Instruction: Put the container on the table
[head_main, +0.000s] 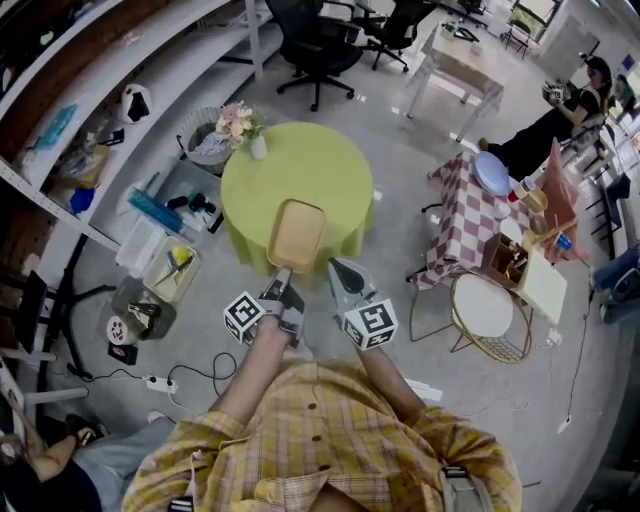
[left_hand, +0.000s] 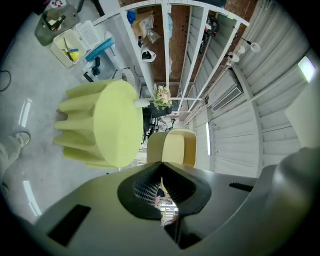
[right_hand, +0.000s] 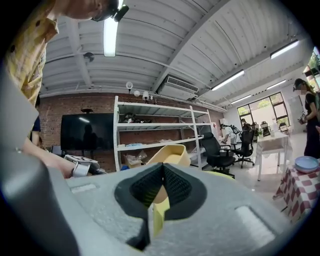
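Observation:
A tan rectangular container (head_main: 297, 235) hangs over the near side of the round table with a lime-green cloth (head_main: 330, 165). My left gripper (head_main: 283, 281) is shut on the container's near rim. In the left gripper view the container (left_hand: 177, 147) rises just past the closed jaws of the left gripper (left_hand: 161, 163), with the table (left_hand: 112, 127) to its left. My right gripper (head_main: 339, 268) is shut and holds nothing, a little to the right of the container and apart from it. Seen from the right gripper (right_hand: 162, 165), the container (right_hand: 171, 154) shows beyond the closed jaws.
A small vase of flowers (head_main: 240, 124) stands at the table's far left edge. Bins and boxes (head_main: 170, 268) lie on the floor to the left beside shelving. A checked table (head_main: 470, 215) and a round wire stool (head_main: 483, 310) stand to the right. A person sits at far right (head_main: 560, 120).

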